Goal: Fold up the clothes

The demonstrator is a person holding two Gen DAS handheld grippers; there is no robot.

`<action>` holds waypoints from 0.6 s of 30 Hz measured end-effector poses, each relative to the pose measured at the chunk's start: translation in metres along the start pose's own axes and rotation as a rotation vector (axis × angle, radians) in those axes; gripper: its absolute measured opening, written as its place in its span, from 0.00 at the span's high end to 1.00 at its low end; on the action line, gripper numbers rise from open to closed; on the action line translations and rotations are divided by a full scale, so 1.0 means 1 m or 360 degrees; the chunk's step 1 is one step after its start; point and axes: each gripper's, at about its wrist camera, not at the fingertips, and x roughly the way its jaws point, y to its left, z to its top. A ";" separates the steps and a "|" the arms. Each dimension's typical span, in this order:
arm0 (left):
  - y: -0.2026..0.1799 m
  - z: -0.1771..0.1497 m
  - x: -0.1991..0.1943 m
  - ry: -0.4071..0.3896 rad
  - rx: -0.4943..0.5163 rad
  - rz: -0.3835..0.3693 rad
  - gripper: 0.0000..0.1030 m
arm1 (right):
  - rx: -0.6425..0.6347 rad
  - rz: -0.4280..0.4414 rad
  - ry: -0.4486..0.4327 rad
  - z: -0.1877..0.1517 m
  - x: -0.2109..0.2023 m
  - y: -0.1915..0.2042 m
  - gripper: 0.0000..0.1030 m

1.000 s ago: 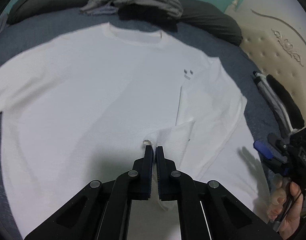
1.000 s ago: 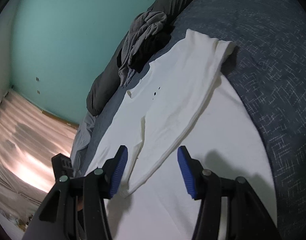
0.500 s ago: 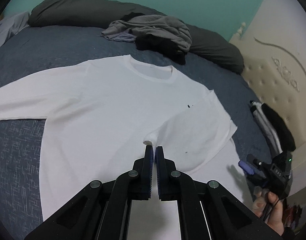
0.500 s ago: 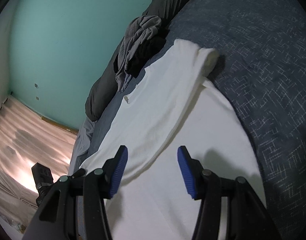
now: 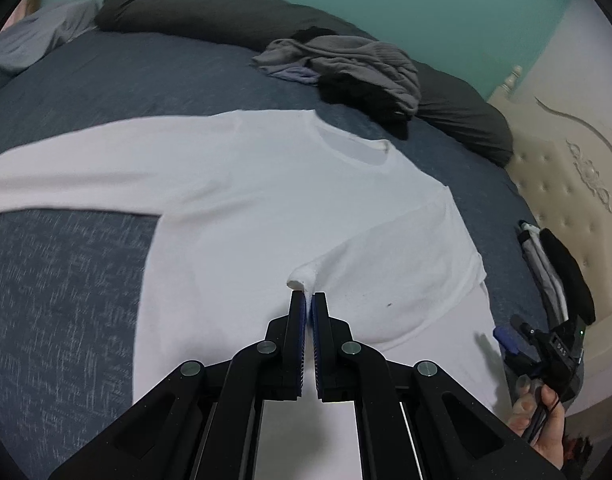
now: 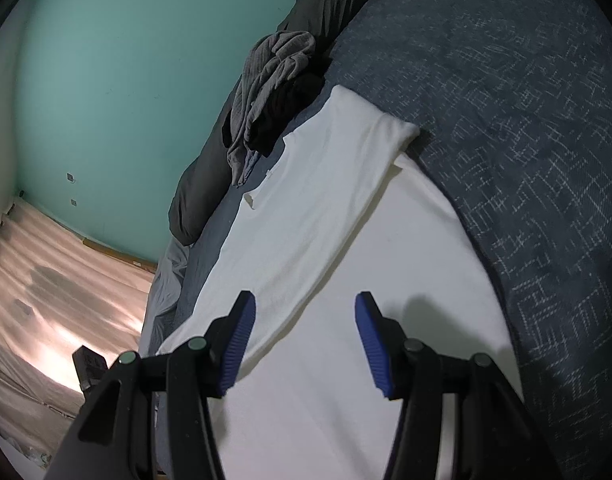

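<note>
A white long-sleeved shirt (image 5: 266,200) lies spread on a dark blue bedspread (image 5: 66,300). My left gripper (image 5: 309,298) is shut on the cuff of its right-hand sleeve (image 5: 385,264), which is folded diagonally across the chest. The other sleeve stretches flat to the left. In the right wrist view the same white shirt (image 6: 325,240) lies with the folded sleeve on top. My right gripper (image 6: 304,306) hangs open just above the fabric, nothing between its blue pads (image 6: 238,336). That right gripper (image 5: 545,344) also shows at the shirt's lower right, held by a hand.
A heap of grey and black clothes (image 5: 357,68) lies beyond the collar, against a long dark pillow (image 5: 210,12). A cream padded headboard (image 5: 565,168) bounds the bed on the right, with dark folded items (image 5: 561,276) beside it. A teal wall (image 6: 126,80) stands behind.
My left gripper has carried the sleeve cuff up and across the shirt's chest, so the sleeve now lies folded diagonally over the body. The right gripper has stayed in place, open.
</note>
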 end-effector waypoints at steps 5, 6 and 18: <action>0.011 -0.007 -0.002 0.0019 -0.0032 0.0001 0.97 | 0.0010 -0.0004 0.0005 0.000 0.000 -0.002 0.49; 0.013 -0.007 -0.001 0.0023 -0.0045 -0.0001 0.97 | 0.0013 -0.0005 0.0005 -0.001 0.000 -0.002 0.49; 0.053 -0.017 0.029 0.0123 -0.0223 -0.0014 0.79 | 0.0019 -0.0008 0.0007 0.000 0.000 -0.004 0.49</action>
